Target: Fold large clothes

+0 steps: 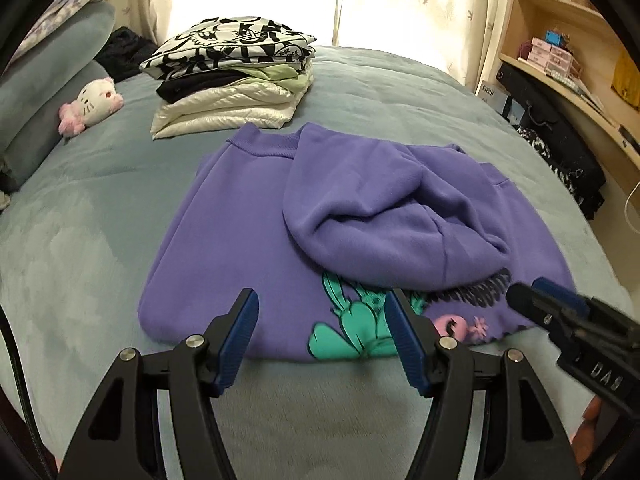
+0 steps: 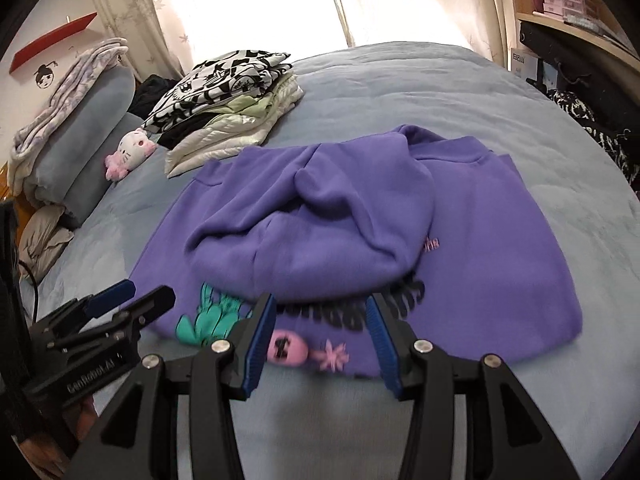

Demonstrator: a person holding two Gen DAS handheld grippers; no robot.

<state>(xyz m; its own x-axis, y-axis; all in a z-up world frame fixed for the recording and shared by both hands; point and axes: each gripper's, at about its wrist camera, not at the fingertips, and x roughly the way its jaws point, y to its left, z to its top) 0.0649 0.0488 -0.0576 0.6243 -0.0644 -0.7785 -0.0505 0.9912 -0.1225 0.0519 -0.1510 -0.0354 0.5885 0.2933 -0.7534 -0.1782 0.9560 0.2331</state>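
In the left wrist view, a purple sweatshirt [image 1: 280,216] is seen at centre frame, laid on a grey-blue bed [image 1: 80,240], its sleeves folded over the body. The left gripper [image 1: 320,330] is held wide apart and empty at the bottom, over the near hem. The right gripper [image 1: 536,300] is glimpsed at lower right. A clothes stack [image 1: 232,80] and a plush cat [image 1: 94,102] are placed at upper left.

In the right wrist view, the sweatshirt [image 2: 500,240] fills the centre. The right gripper [image 2: 322,334] is spread open, empty, at the bottom. The left gripper [image 2: 132,296] is seen at lower left.

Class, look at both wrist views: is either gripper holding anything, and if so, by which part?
Nothing is held. The left gripper and right gripper are both open, poised at the near edge of the purple sweatshirt on the bed, with no fabric between their fingers.
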